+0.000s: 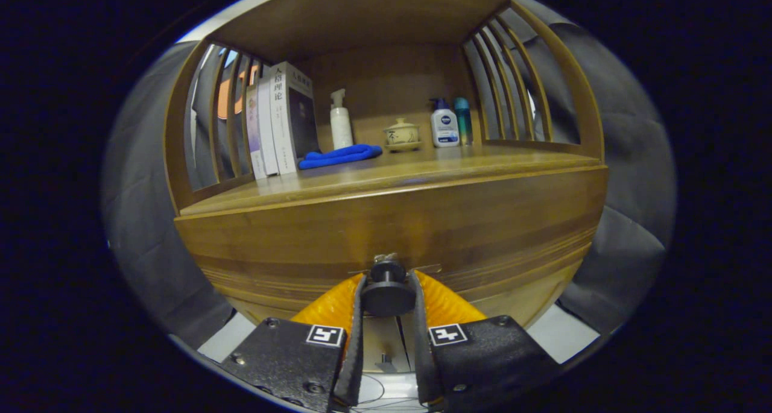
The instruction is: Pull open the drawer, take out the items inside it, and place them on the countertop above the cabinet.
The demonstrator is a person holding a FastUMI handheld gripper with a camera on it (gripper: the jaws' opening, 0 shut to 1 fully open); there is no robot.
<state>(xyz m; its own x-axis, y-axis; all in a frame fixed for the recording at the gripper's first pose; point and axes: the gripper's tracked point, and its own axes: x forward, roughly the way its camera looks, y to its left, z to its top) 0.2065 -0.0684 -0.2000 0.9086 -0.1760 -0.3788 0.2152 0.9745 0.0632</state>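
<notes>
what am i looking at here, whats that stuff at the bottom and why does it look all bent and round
This is a fisheye camera mounted on a hand-held gripper, looking forward along its two fingers, so straight lines bulge. The two fingers are the parts rising from the bottom, and they are closed on the dark round knob of a wooden drawer. The drawer looks shut or barely opened; its inside is hidden. Above it is the countertop, a shelf with slatted sides. On it, beyond the fingers, stand books, a white pump bottle, a folded blue cloth, a small lidded pot and two more bottles. Grey cloth hangs around the cabinet.
</notes>
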